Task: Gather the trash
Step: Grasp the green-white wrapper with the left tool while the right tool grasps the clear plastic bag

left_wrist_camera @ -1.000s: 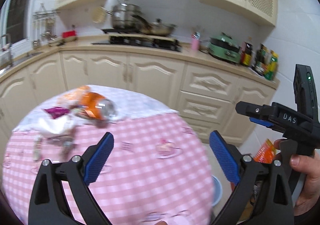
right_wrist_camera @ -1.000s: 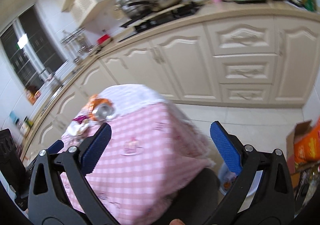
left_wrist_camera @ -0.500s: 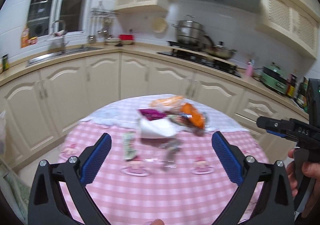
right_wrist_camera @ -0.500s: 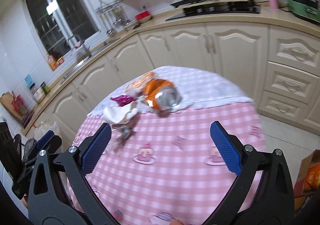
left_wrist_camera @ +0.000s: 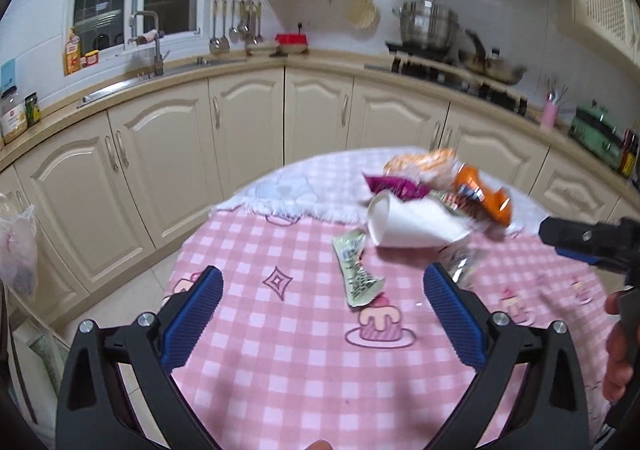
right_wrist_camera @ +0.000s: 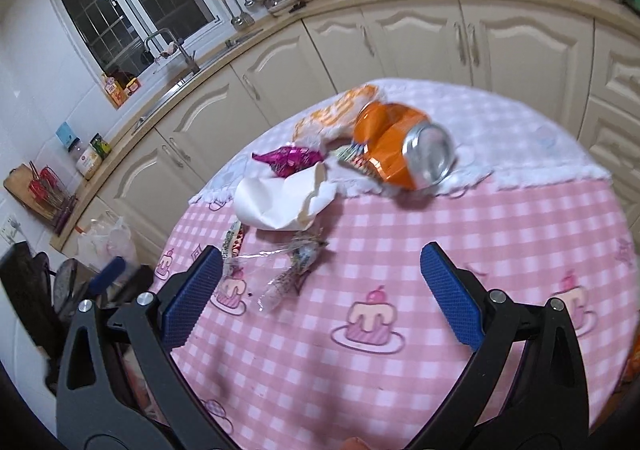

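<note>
Home kitchen, cream cabinets [left_wrist_camera: 244,129], sink faucet [left_wrist_camera: 154,41], stockpot [left_wrist_camera: 426,25] on stove

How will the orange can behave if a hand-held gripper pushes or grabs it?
The orange can lies on its side, so a push may roll it, though its dents should make that uneven. Already crumpled, it looks empty, light and likely to buckle further when squeezed. Its glossy metal skin may slip between the pads.

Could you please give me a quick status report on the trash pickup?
Left gripper and right gripper open, empty, above table. Trash untouched: crushed orange can, paper cup, wrappers. Nothing in the way.
</note>
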